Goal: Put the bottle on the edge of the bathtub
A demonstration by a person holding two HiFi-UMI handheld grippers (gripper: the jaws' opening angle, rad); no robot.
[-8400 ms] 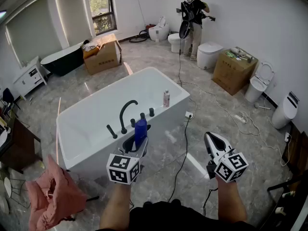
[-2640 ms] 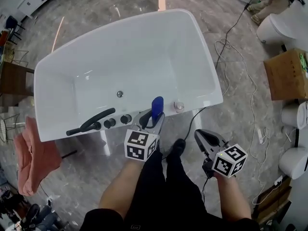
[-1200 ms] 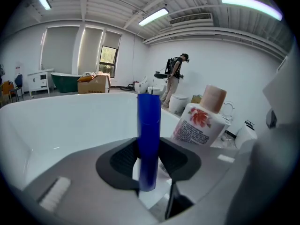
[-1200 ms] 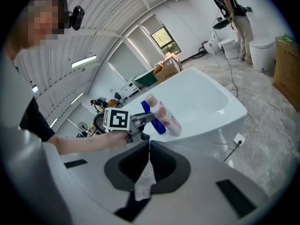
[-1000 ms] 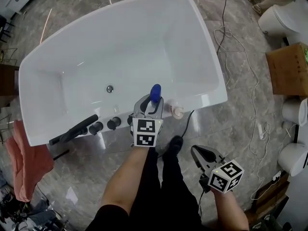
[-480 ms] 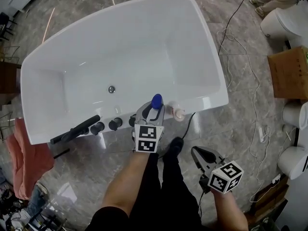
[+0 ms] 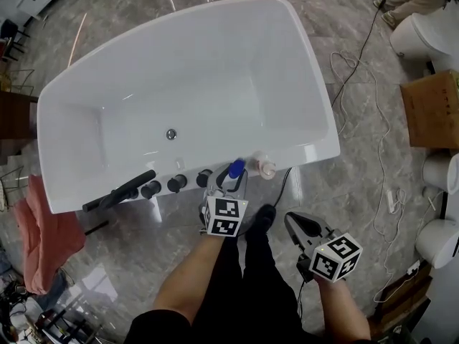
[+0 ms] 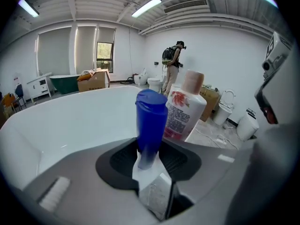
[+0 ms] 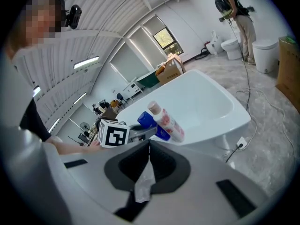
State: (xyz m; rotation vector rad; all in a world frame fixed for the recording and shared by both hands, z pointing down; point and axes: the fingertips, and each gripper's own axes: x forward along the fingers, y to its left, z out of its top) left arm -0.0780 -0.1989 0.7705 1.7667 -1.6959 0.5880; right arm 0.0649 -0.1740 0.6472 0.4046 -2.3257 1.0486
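Note:
The blue bottle sits between the jaws of my left gripper, which is shut on it. It hangs over the near rim of the white bathtub, just left of a white bottle with a pink cap that stands on that rim. In the left gripper view the blue bottle is upright, close beside the white bottle. Whether its base touches the rim is hidden. My right gripper is shut and holds nothing, low over the floor to the right. Its own view shows both bottles.
A black faucet and black knobs stand on the near rim to the left. A pink cloth hangs at far left. A cable, a cardboard box and toilets are on the right. A person stands far off.
My left gripper has drawn the blue bottle back from over the tub's inside to the near rim, level with the pink-capped bottle. The right gripper has barely moved.

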